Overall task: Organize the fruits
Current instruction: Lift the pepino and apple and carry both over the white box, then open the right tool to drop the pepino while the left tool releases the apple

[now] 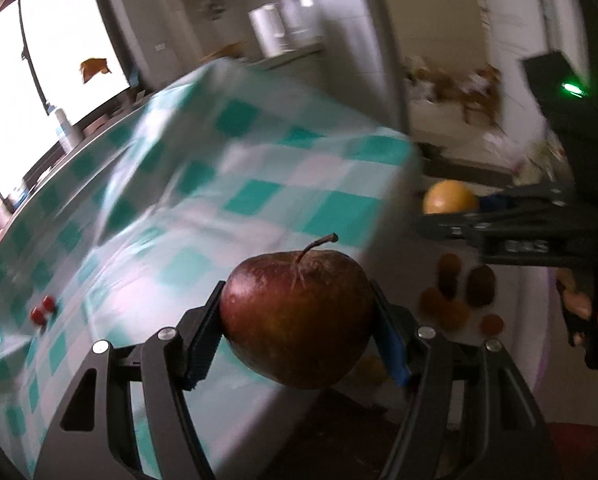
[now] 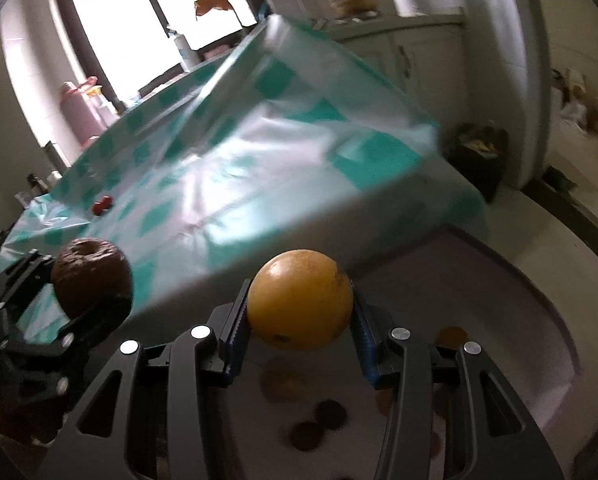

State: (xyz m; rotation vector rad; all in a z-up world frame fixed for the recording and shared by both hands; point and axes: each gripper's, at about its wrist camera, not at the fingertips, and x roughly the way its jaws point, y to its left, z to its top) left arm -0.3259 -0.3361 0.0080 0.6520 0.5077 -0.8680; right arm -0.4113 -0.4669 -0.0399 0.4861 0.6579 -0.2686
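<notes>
Left gripper [image 1: 297, 320] fingers clamp the apple [image 1: 297, 320]; right gripper [image 2: 299, 326] fingers clamp the orange [image 2: 301, 299], both carried clear of the table [image 1: 259, 184] at twelve o'clock, probably for sorting.

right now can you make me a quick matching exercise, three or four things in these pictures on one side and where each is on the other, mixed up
Things:
1. apple
2. orange
3. two small red fruits
4. brown fruits

Places:
A. on the checked tablecloth
B. on the pale tray below the table
C. held in the left gripper
D. held in the right gripper

Pairs: 1-C, 2-D, 3-A, 4-B
</notes>
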